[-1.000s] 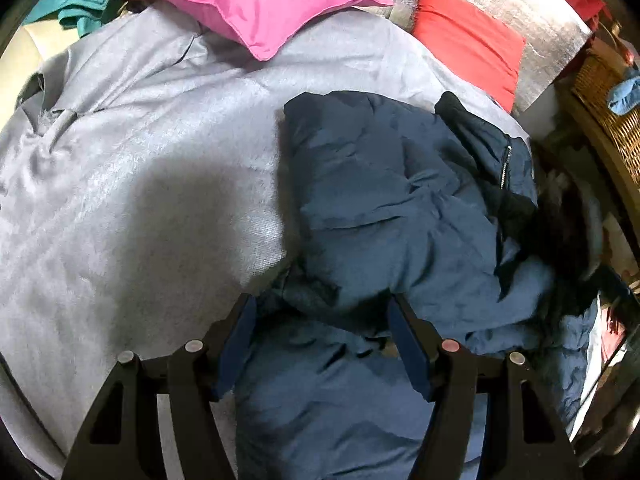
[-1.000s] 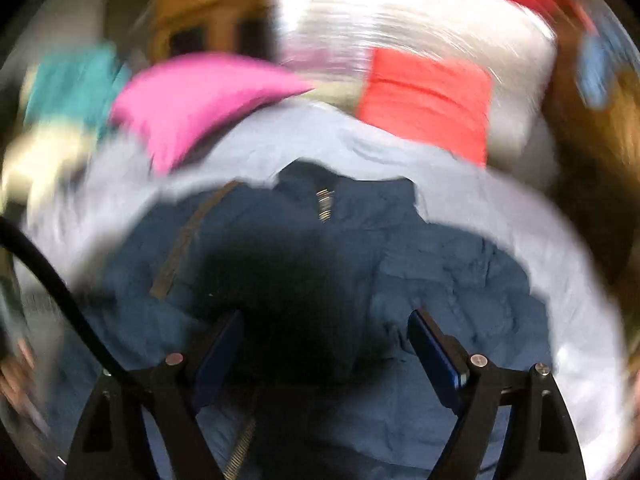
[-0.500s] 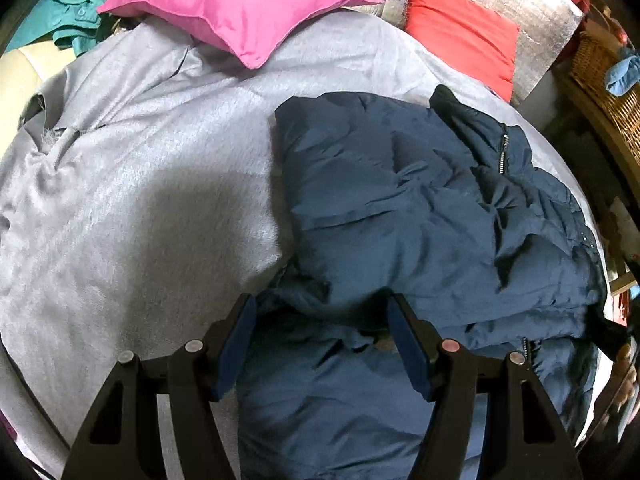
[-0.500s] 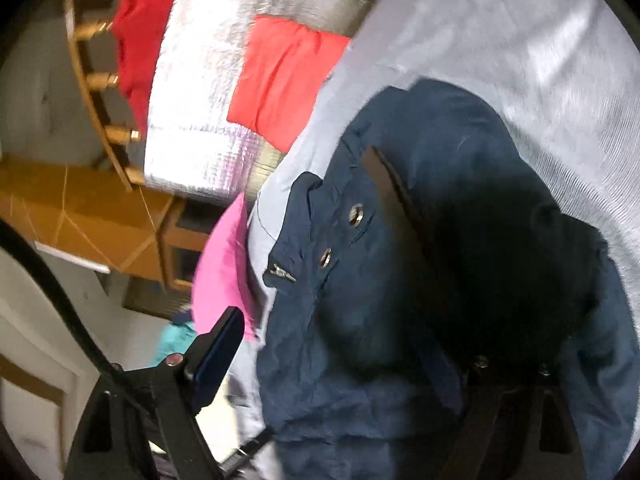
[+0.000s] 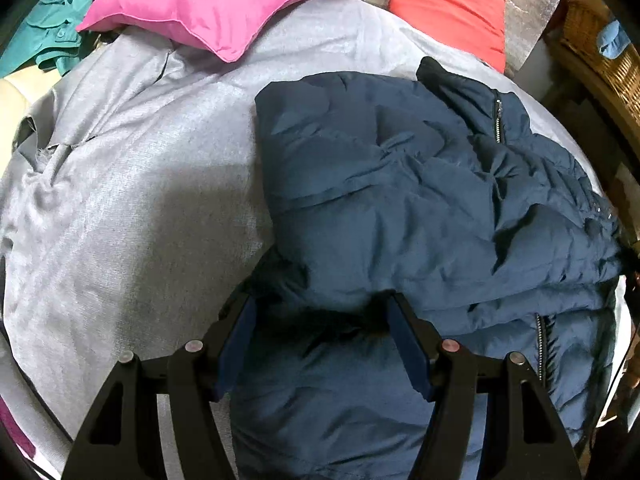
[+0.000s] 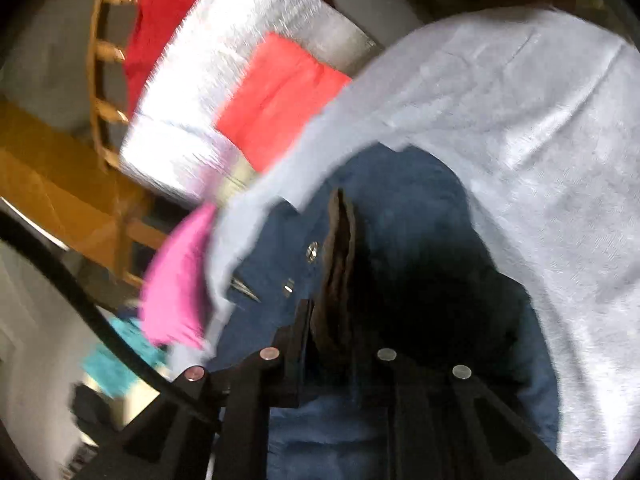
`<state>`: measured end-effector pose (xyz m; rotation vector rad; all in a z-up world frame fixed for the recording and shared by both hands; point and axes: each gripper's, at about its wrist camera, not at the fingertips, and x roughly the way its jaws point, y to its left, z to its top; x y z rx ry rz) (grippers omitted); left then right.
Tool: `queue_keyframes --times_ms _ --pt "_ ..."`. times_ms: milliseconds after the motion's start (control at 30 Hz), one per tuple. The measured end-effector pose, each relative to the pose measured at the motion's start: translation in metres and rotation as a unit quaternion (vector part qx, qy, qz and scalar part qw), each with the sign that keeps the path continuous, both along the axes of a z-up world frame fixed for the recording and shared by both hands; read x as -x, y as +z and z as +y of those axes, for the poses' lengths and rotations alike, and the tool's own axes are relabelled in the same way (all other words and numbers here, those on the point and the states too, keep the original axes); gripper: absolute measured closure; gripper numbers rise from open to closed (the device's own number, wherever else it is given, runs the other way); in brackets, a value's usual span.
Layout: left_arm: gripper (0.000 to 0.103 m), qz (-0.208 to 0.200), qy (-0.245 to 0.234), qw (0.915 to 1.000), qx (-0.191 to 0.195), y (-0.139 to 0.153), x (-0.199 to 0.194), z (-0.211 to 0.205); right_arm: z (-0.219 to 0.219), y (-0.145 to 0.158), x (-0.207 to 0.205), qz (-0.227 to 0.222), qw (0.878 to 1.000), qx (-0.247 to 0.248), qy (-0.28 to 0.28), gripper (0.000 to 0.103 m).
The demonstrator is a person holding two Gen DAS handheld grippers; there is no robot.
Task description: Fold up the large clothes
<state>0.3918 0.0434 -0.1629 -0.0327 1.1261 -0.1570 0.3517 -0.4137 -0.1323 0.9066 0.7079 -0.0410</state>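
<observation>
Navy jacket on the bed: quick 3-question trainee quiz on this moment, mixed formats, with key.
1. True or false: the right gripper is shut on the navy jacket.
2. What lies under the jacket? A) grey bedcover B) wooden floor C) wicker basket
3. Fill in: the cushion beyond the jacket in the left wrist view is ____.

Key: 1 true, its jaws have just closed on a fold by the brown strip; 2 A; 3 pink.
</observation>
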Motion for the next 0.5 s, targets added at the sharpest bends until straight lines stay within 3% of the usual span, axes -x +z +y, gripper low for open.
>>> queue_keyframes --times_ms 67,100,167,200,333,400,500 --pt "0.035 0.001 0.001 1.0000 -0.001 0.003 0.003 0.000 -0.001 -0.007 0.004 0.018 1.000 -0.010 0.007 0.082" --pt "0.035 0.000 -0.002 1.0000 -0.002 0.005 0.006 0.000 -0.003 -0.008 0.007 0.024 1.000 -0.012 0.007 0.076" --pt "0.035 -0.007 -0.007 0.9999 -0.008 0.010 0.011 0.000 -0.006 -0.005 0.018 0.023 1.000 -0.006 0.004 0.045" --pt "0.035 -0.012 -0.007 0.9999 -0.009 0.014 0.013 0.001 -0.008 -0.002 0.024 0.015 1.000 -0.003 0.001 0.041" --pt "0.035 -0.048 -0.005 0.9987 0.013 0.041 0.018 0.003 -0.012 0.028 0.049 -0.032 0.999 0.038 -0.014 0.040" --pt "0.034 -0.065 -0.005 0.9977 0.016 0.051 0.014 -0.002 -0.002 0.047 0.055 -0.058 0.996 0.068 0.003 0.041" --pt "0.034 -0.071 -0.008 0.9974 0.003 0.053 0.002 -0.017 0.028 0.056 0.031 -0.052 0.991 0.108 0.058 0.044"
